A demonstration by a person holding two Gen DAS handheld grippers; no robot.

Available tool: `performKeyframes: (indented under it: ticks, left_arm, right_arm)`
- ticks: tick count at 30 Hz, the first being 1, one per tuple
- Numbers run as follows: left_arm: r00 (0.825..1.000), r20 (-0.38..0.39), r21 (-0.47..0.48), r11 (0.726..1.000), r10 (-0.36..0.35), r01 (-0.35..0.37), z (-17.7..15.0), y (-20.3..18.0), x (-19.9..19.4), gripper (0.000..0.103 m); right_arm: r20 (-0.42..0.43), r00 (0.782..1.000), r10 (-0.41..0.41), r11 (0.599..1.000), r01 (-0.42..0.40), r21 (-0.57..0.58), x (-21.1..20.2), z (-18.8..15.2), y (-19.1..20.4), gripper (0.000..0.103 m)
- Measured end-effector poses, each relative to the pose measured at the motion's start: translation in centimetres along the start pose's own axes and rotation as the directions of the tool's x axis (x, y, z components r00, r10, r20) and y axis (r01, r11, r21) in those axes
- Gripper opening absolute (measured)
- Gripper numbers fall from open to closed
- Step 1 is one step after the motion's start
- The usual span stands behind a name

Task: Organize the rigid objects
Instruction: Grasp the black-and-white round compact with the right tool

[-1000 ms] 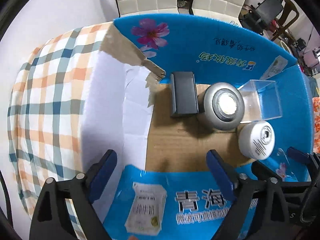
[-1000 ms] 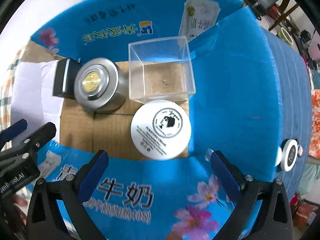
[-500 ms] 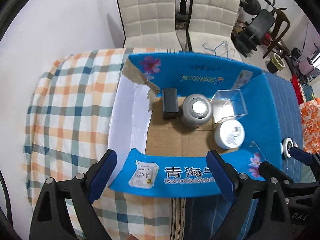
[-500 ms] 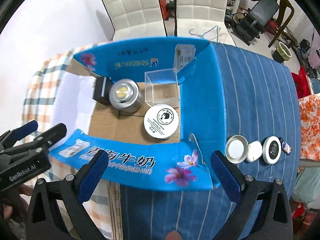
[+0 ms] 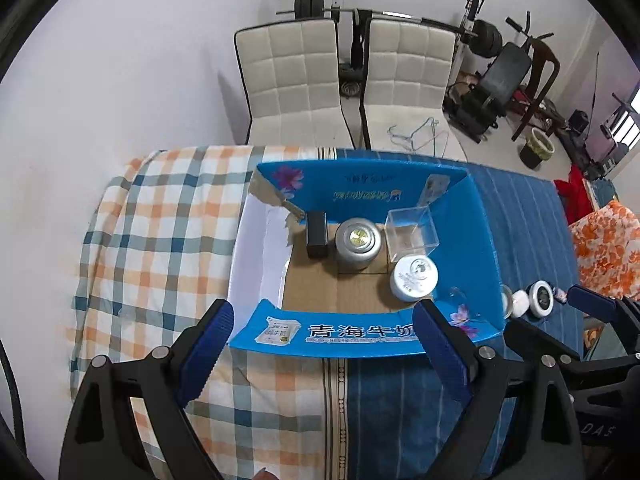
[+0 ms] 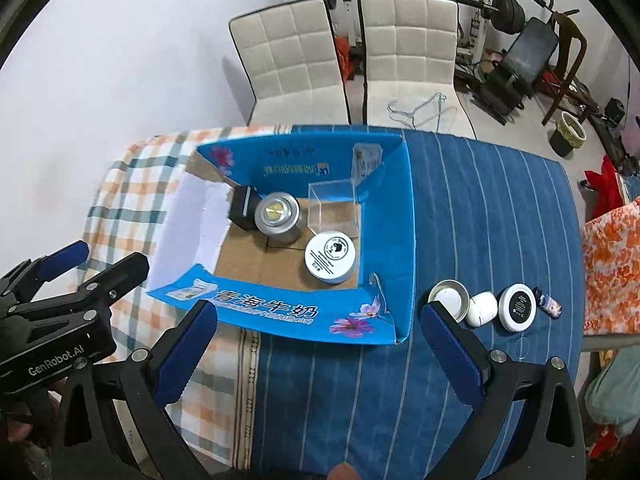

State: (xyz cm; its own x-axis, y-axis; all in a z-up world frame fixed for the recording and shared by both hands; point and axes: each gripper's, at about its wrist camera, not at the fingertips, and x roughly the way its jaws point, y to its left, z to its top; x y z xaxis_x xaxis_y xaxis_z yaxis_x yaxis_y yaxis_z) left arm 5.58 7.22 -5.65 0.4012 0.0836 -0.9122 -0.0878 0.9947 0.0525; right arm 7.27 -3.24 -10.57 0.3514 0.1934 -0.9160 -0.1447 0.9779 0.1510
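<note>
Both grippers, left (image 5: 320, 344) and right (image 6: 316, 340), pull back released and empty from box (image 6: 404, 216), white jar (image 6: 330, 256) now inside, next items on surface (image 6: 480, 240) wait

Both views are bright and evenly lit by soft, diffuse light, with daylight entering from a window (image 5: 626, 120) at the far right edge of the left wrist view. Shadows are faint: a soft grey one falls on the white wall (image 6: 120, 60) left of the cream chair (image 6: 296, 60), and the silver tin (image 5: 357, 243) darkens the cardboard floor beside it. Its lid shows a small bright glint; the clear plastic box (image 6: 334, 210) carries pale reflections. Focus is sharp in the centre. Fisheye distortion bends the blue carton (image 5: 372, 194) walls and the surface's edges, and black vignetting cuts every corner.
</note>
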Motion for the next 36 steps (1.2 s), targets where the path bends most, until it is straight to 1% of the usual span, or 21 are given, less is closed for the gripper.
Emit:
performKeyframes:
  ticks: [5,8,11,13,15,17,18,19,21,23,24,26,28,31,34,35,36]
  left_arm:
    - [1.0,0.022,0.007,1.0,-0.006,0.006,0.1,-1.3,-1.7,0.092]
    - [1.0,0.028,0.016,1.0,-0.012,0.012,0.2,-2.7,-2.0,0.092]
    - [0.999,0.03,0.052,0.998,-0.039,0.037,0.4,-5.3,-2.0,0.092]
    - [0.998,0.024,0.092,0.994,-0.056,0.054,0.5,-7.9,-1.6,0.092]
    - [0.997,0.015,0.138,0.988,-0.076,0.074,0.5,-11.2,-0.9,0.092]
    - [0.994,-0.005,0.181,0.977,-0.113,0.112,0.3,-14.6,0.3,0.092]
    - [0.993,-0.013,0.197,0.973,-0.119,0.119,0.1,-16.0,0.8,0.092]
    - [0.992,-0.023,0.214,0.969,-0.121,0.123,-0.1,-17.4,1.3,0.092]
    - [0.991,-0.047,0.255,0.958,-0.125,0.133,-0.5,-20.4,2.9,0.092]
    - [0.991,-0.078,0.287,0.949,-0.11,0.128,-0.9,-22.8,4.6,0.092]
    - [0.991,-0.101,0.308,0.945,-0.085,0.112,-1.1,-24.3,6.0,0.092]
    - [0.991,-0.12,0.328,0.939,-0.063,0.099,-1.5,-26.2,7.5,0.092]
    - [0.991,-0.131,0.355,0.932,-0.023,0.068,-1.7,-27.9,9.1,0.092]
    - [0.99,-0.138,0.394,0.919,0.026,0.031,-1.9,-29.6,11.0,0.092]
    - [0.987,-0.145,0.43,0.903,0.064,0.005,-2.1,-30.9,12.3,0.092]
    - [0.986,-0.152,0.446,0.895,0.07,0.005,-2.2,-31.6,12.8,0.092]
    - [0.985,-0.155,0.454,0.891,0.07,0.008,-2.3,-31.9,13.2,0.092]
  right_arm:
    - [0.033,0.999,0.04,0.999,-0.04,0.004,-2.7,-0.2,-0.9,0.103]
    - [0.047,0.997,0.054,0.998,-0.056,0.035,-3.6,-0.4,-2.5,0.103]
    - [0.051,0.998,0.042,0.994,-0.047,0.095,-4.2,-1.3,-5.9,0.103]
    - [0.044,0.999,0.023,0.989,-0.029,0.148,-4.5,-2.1,-9.0,0.103]
    - [0.035,0.999,-0.004,0.98,-0.003,0.2,-4.5,-3.1,-12.0,0.103]
    - [0.018,0.998,-0.053,0.964,0.046,0.263,-4.2,-4.3,-15.9,0.103]
    - [0.005,0.997,-0.077,0.953,0.072,0.294,-3.8,-4.9,-17.8,0.103]
    - [-0.014,0.995,-0.098,0.94,0.097,0.327,-3.2,-5.4,-19.8,0.103]
    - [-0.073,0.991,-0.112,0.908,0.131,0.397,-0.9,-6.5,-24.5,0.103]
    - [-0.113,0.99,-0.085,0.882,0.127,0.454,1.8,-7.3,-28.2,0.102]
    - [-0.134,0.988,-0.077,0.87,0.132,0.476,3.2,-7.7,-29.8,0.101]
    - [-0.184,0.981,-0.063,0.85,0.149,0.505,6.7,-8.2,-32.4,0.096]
    - [-0.225,0.973,-0.049,0.838,0.162,0.521,10.0,-8.5,-33.9,0.093]
    - [-0.272,0.962,0.012,0.82,0.146,0.554,14.9,-8.8,-35.1,0.086]
    - [-0.302,0.953,0.03,0.817,0.151,0.556,17.7,-9.0,-35.6,0.079]
    - [-0.314,0.949,0.027,0.819,0.159,0.551,18.5,-9.2,-35.8,0.079]
    - [-0.305,0.952,0.033,0.82,0.149,0.553,18.8,-9.4,-36.0,0.079]
